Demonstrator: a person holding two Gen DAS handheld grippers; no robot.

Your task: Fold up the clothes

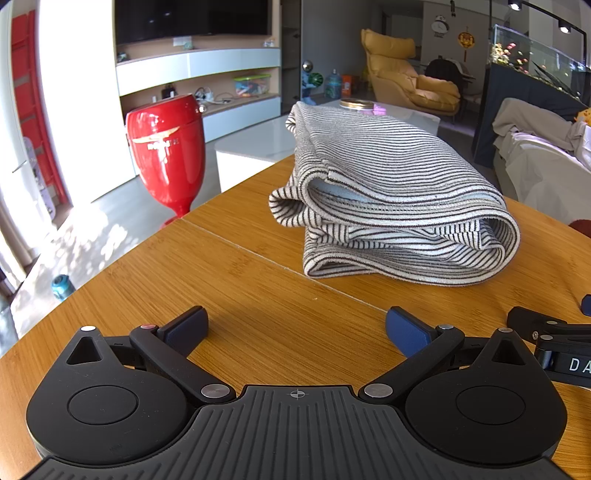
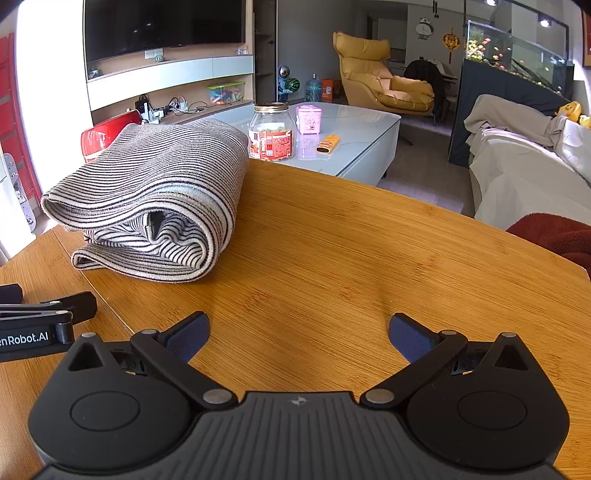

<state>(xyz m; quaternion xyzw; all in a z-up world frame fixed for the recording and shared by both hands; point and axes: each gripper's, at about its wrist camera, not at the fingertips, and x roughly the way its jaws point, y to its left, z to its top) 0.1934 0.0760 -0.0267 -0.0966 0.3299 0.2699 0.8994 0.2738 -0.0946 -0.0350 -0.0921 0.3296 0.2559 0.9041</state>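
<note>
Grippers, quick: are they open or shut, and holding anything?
Left gripper: open, holding nothing.
Right gripper: open, holding nothing; the folded black-and-white striped cloth lies apart.

Your yellow armchair [image 2: 380,77] sits beyond the white coffee table [image 2: 354,125] (sunlit), TV [image 2: 162,26] to its left.

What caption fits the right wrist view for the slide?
Open right tongs hover empty over the wooden table, folded striped garment lying ahead-left.
</note>
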